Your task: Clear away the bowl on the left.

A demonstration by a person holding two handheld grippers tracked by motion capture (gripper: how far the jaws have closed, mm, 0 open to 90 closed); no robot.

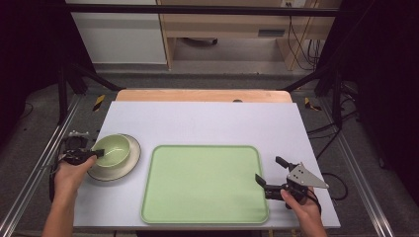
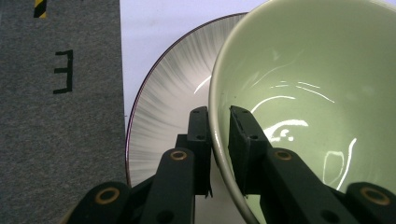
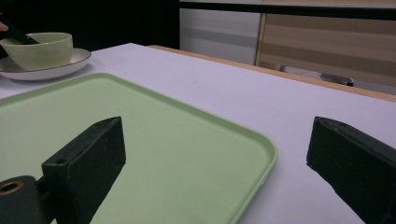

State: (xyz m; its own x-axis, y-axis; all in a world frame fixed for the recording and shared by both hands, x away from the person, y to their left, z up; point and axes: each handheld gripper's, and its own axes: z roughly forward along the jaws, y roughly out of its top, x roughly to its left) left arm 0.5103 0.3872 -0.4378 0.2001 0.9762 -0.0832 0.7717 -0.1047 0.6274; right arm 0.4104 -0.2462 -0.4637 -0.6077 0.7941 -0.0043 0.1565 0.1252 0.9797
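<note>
A pale green bowl (image 1: 113, 148) (image 2: 303, 93) (image 3: 39, 49) stands on a white plate with a dark rim (image 1: 129, 160) (image 2: 163, 107) (image 3: 51, 70) at the left of the table. My left gripper (image 1: 98, 153) (image 2: 219, 121) is shut on the bowl's rim, one jaw inside and one outside. A large green tray (image 1: 205, 182) (image 3: 140, 154) lies in the middle. At the tray's right edge my right gripper (image 1: 270, 170) (image 3: 215, 154) is open, its jaws astride the tray's corner with nothing held.
The table top (image 1: 207, 121) is a pale lilac sheet with a wooden strip (image 1: 202, 95) at the far edge. Grey carpet (image 2: 56, 116) lies beyond the left edge. Black frame posts (image 1: 62, 89) stand at both sides.
</note>
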